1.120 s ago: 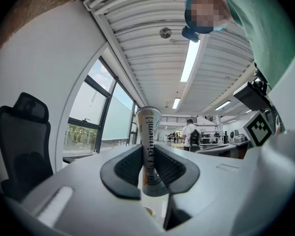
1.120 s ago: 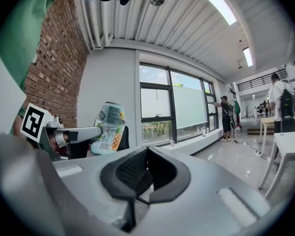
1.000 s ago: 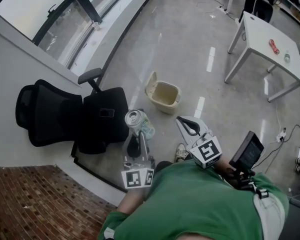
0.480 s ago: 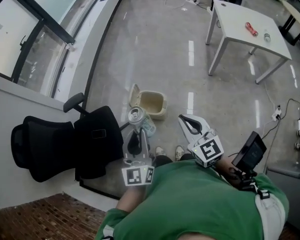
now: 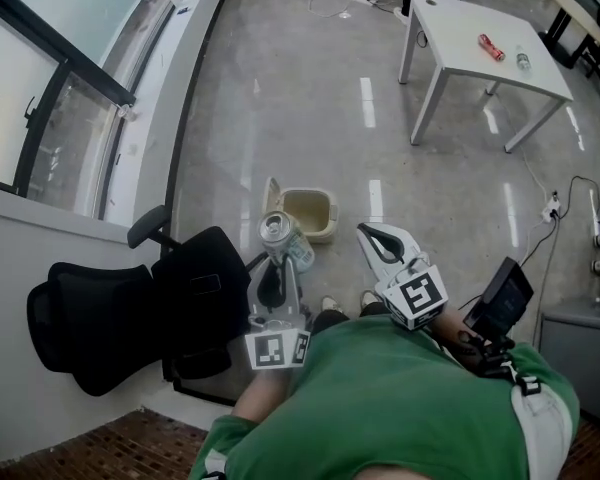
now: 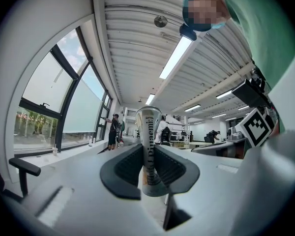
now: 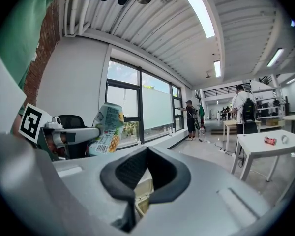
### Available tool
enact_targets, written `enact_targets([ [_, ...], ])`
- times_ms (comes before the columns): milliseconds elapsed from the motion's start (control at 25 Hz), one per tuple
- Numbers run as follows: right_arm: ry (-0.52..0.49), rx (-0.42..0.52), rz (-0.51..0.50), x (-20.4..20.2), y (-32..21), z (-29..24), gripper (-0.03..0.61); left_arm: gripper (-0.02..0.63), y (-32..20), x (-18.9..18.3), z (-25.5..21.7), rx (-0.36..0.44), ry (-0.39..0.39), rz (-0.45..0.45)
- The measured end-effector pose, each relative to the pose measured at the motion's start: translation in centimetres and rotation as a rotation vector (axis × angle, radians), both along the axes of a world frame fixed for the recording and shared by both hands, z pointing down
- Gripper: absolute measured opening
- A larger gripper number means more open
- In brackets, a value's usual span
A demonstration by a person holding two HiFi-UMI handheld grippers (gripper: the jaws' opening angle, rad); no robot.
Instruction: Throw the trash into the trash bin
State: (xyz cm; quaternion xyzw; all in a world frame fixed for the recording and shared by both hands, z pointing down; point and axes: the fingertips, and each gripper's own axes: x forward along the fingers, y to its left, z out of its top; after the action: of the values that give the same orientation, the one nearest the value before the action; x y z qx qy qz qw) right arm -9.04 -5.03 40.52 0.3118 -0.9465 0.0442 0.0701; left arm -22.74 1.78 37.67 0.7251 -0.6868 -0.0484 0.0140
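My left gripper is shut on an upright drink can with a silver top, held above the floor just in front of the beige trash bin. In the left gripper view the can stands clamped between the black pads. My right gripper hangs to the right of the can, shut and empty. From the right gripper view the can shows at the left, and part of the bin shows below my right gripper.
A black office chair lies against the wall at the left, close to the bin. A white table with a red item stands at the far right. Cables trail on the floor. People stand far off by the windows.
The view has advanced, so the bin sits closer under the can and the chair has slid left and down. Both grippers keep their pose and grip.
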Motion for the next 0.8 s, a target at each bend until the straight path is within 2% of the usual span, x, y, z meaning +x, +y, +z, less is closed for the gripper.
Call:
enact_targets([
  [240, 0.012, 0.003, 0.054, -3.8, -0.2, 0.3, 0.003, 0.074, -0.2, -4.1, 1.1, -0.007, 0.009, 0.042],
  [440, 0.022, 0.018, 0.089, -5.5, -0.4, 0.8, 0.003, 0.074, -0.8, -6.1, 2.1, -0.012, 0.019, 0.072],
  [800, 0.048, -0.001, 0.135, -4.3, -3.9, 0.7, 0.003, 0.074, -4.8, -5.2, 2.8, -0.033, 0.036, 0.103],
])
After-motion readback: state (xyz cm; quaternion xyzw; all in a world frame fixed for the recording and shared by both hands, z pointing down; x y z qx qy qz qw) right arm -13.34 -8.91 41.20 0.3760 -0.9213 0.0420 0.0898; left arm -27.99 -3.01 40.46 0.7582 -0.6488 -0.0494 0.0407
